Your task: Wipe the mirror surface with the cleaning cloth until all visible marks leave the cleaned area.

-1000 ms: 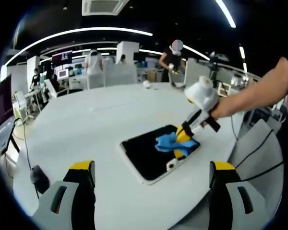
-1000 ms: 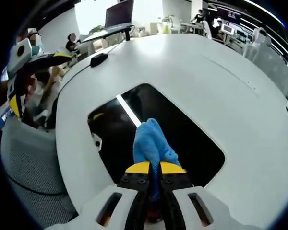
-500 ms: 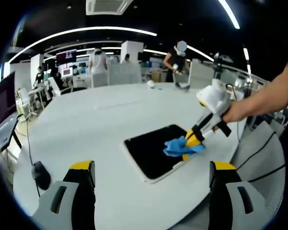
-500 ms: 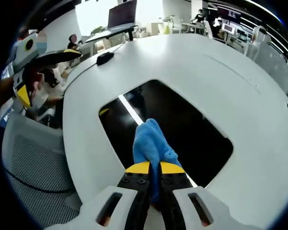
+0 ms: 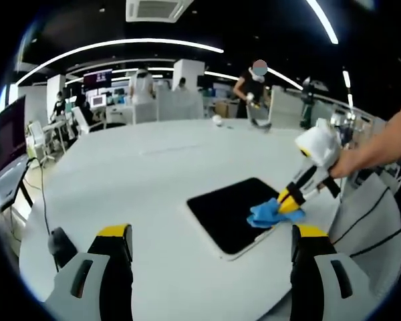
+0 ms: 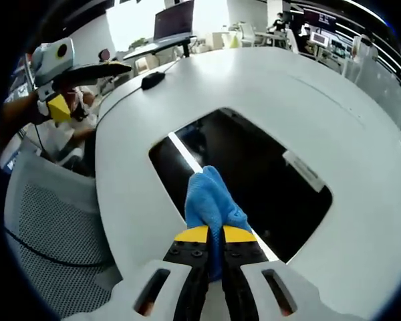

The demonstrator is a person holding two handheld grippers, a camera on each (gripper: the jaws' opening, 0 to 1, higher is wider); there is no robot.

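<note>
My right gripper (image 6: 211, 234) is clenching the blue cleaning cloth (image 6: 210, 200) between its yellow-tipped jaws, which are standing closed on the fabric. The cloth is bunching into soft folds and pressing onto the near edge of the mirror (image 6: 254, 167). The mirror is lying flat on the white table (image 6: 287, 93), a dark rounded rectangle with a pale border, and it is reflecting a bright ceiling strip as a thin white line. In the left gripper view, my right gripper (image 5: 291, 200) is reaching in from the right, with my forearm (image 5: 381, 144) behind it, and holding the cloth (image 5: 271, 214) at the mirror's (image 5: 230, 210) right-hand corner, near the table's (image 5: 154, 167) edge. My left gripper (image 5: 210, 267) is hovering above the table with its jaws standing wide apart, grasping nothing.

The room around me is an open office with curved ceiling lights, desks and monitors. The left gripper view is showing people (image 5: 254, 87) standing beyond the far side of the table and a dark computer mouse (image 5: 61, 244) near my left jaw. The right gripper view is showing my left gripper (image 6: 60, 73) at the far left, a grey mesh chair (image 6: 50, 234) beside the table, and a monitor (image 6: 174, 20) beyond it.
</note>
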